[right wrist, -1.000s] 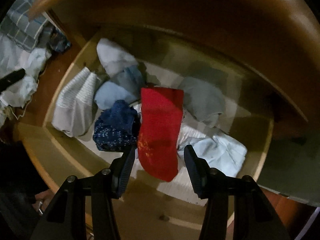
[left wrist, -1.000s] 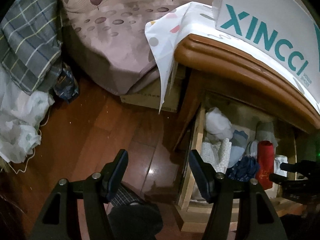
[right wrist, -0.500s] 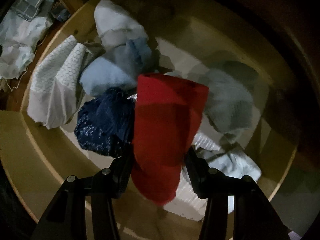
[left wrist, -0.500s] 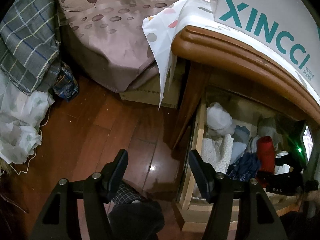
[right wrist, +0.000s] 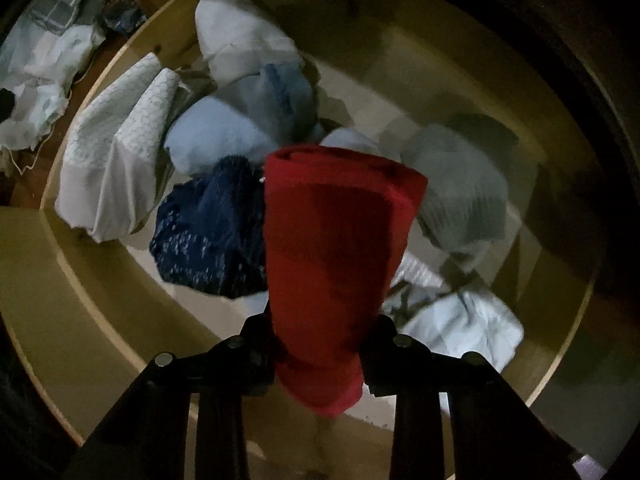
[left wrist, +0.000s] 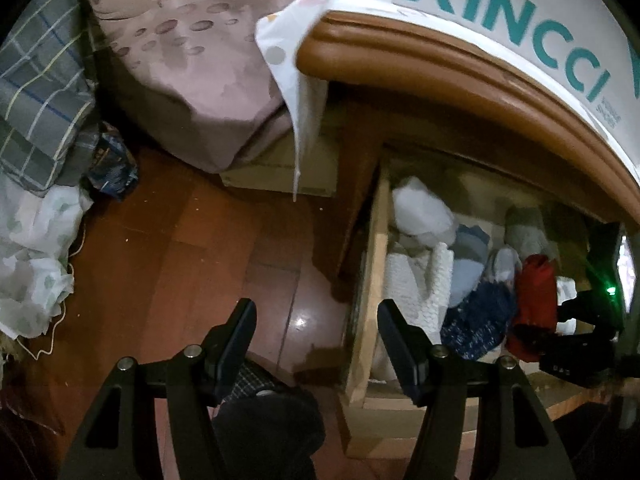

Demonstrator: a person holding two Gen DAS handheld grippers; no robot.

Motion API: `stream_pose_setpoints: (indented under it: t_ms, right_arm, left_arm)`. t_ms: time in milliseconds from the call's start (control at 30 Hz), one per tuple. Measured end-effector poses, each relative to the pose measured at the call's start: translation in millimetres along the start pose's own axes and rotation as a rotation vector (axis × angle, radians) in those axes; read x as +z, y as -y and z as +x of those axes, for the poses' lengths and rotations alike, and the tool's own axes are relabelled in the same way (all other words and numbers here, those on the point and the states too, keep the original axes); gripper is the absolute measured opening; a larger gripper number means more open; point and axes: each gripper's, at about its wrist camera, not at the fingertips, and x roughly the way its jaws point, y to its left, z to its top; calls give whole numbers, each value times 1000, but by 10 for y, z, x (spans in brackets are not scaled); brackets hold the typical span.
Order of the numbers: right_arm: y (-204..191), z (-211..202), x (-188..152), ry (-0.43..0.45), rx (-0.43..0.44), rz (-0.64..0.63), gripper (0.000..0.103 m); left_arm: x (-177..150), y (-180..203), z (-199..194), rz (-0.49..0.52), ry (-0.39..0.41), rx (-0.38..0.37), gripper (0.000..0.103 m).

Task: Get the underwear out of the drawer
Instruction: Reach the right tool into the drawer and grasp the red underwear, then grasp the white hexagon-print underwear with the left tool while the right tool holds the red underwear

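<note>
Right wrist view: my right gripper (right wrist: 318, 344) is closing its jaws on the rolled red underwear (right wrist: 332, 256), cloth pinched between them, low in the open drawer (right wrist: 100, 312) near its front edge. Grasp nearly made; lifting out remains. My left gripper (left wrist: 316, 344) hangs half open, empty, over the floor (left wrist: 180, 260).

Red underwear (right wrist: 336, 264): rolled bundle, centre of the right wrist frame, lying lengthwise, lower end between the closing claw fingers.
Drawer (right wrist: 100, 296): pale wood, pulled open, filling the frame, crowded with folded white, blue, navy and grey garments.
</note>
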Motion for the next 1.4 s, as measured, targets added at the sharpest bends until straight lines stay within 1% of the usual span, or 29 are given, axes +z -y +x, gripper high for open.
stream_pose_setpoints:
  t_ms: [67,133,200,267,333,433,467,533,633,700,967,1067,1300,1400]
  right_arm:
    - [28,-81,-85,28,12,29,30]
    - [87,-200,-264,78,28,75,30]
    - [135,-323,-376,122,43,114,30]
    - [215,-462,-514,170,78,174,30]
    - [239,-564,-611,208,90,211,30]
    - [380,-756,-816,289,113,277,30]
    - [447,-785,-801,306,120,288,30]
    - [530,-875,-884,357,144,320,30]
    - [663,-989,-995,392,162,351,30]
    - [688,-1022,-1012,409,182,380,30]
    - [780,-1175,-1167,441,226,451,30]
    - [823,-1200,-1222,455,244,474,31]
    - [882,-1192,-1282,490,311,501,31]
    - [928,-1205,-1320,491,318,498,31]
  left_arm:
    - [-7,51,28,18,-14,-13,65]
    - [-25,119,62,42,-31,-21,65]
    - [-47,204,93,71,-46,-27,65]
    - [-68,276,111,97,-54,-31,65]
    - [-79,336,125,114,-61,-43,65]
    - [-90,384,167,109,-92,-105,65]
    - [-93,397,183,109,-100,-111,65]
    - [-90,435,236,120,-130,-124,65]
    - [-81,487,303,109,-167,-145,65]
    - [-67,531,347,107,-185,-147,65]
    - [-16,717,615,126,-270,-132,65]
    - [8,777,651,147,-252,-102,65]
    - [33,958,712,193,-223,-4,65]
    - [6,1024,716,218,-219,11,65]
